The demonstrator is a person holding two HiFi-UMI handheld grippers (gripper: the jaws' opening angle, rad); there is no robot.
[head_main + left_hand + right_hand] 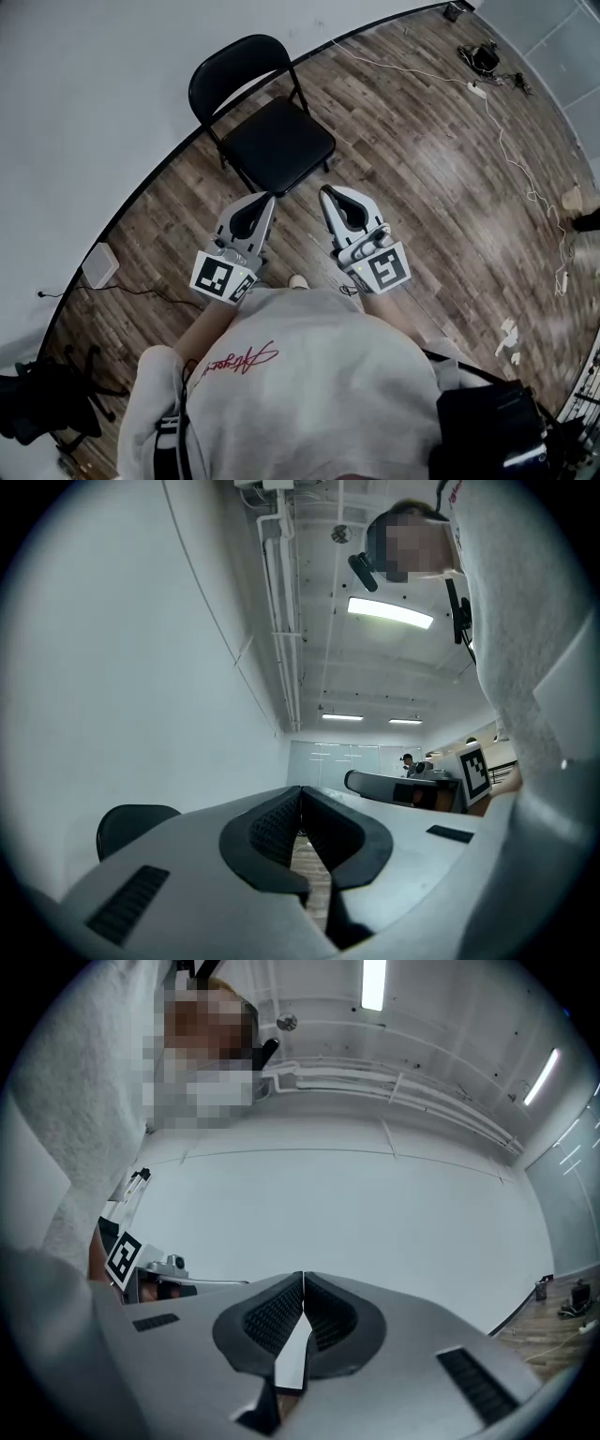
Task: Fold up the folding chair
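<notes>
We find the folding chair (267, 122) standing open on the wooden floor (422, 187), at the far side of the scene, close against the white wall (94, 94). Its backrest (239, 75) is on the far-left side, nearest the wall. The seat (278, 145) lies level, with its front edge facing near and slightly right, towards the person. Open as it is, the chair's long axis runs upright, from feet to backrest top.

The left gripper (265, 199) and right gripper (328, 192) are held side by side just near of the seat, not touching it. Each gripper's own view shows the pads pressed together with nothing between them.

We judge the chair to be a stiff tube frame of moderate weight. The seat looks padded and likely pivots upward. The painted tubing may slip under the pads.

We recommend taking hold at the seat's front edge to swing it up. The other gripper should steady the top of the backrest. The hinge points beside the seat are a likely pinch risk.
</notes>
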